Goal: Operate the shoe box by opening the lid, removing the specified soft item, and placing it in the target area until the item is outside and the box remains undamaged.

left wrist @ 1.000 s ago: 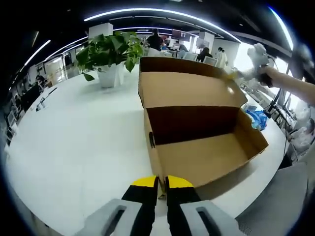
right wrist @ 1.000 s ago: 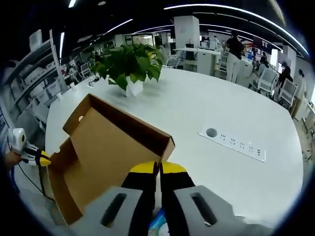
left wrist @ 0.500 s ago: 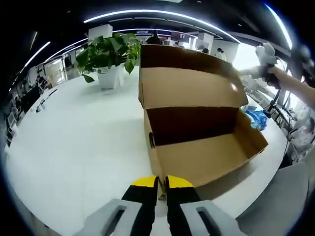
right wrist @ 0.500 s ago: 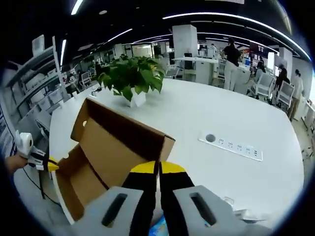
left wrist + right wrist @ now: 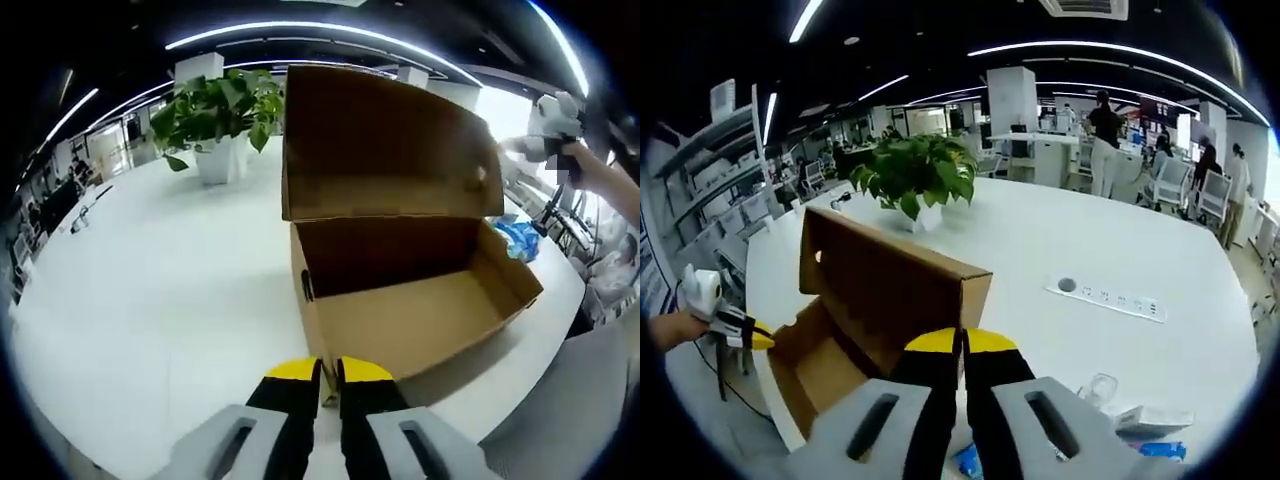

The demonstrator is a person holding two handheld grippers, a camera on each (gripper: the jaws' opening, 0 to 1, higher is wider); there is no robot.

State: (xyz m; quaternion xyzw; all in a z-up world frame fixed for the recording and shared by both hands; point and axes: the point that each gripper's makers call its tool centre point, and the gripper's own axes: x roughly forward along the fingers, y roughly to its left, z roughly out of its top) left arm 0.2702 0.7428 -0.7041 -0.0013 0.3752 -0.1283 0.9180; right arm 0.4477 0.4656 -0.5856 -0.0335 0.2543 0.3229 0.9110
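Note:
The brown cardboard shoe box (image 5: 420, 320) lies open on the white table (image 5: 150, 300), and its inside looks bare. Its hinged lid (image 5: 385, 140) stands steeply over the far wall. My left gripper (image 5: 328, 372) is shut on the box's near end wall. From the right gripper view, it (image 5: 750, 335) pinches that same wall. The right gripper (image 5: 962, 342) is shut at the lid's (image 5: 890, 290) free side edge; the left gripper view has it (image 5: 540, 140) beside the lid's right edge. A blue soft item (image 5: 520, 240) lies on the table just past the box.
A potted plant (image 5: 215, 110) stands on the table beyond the box. A power strip (image 5: 1110, 298) is set into the table top. A clear cup (image 5: 1102, 390) and a blue-and-white packet (image 5: 1155, 428) lie near my right gripper. People and chairs stand far behind.
The lid has swung up from lying tilted back to standing steeply over the box, carried by the right gripper. The left gripper has kept its hold on the end wall.

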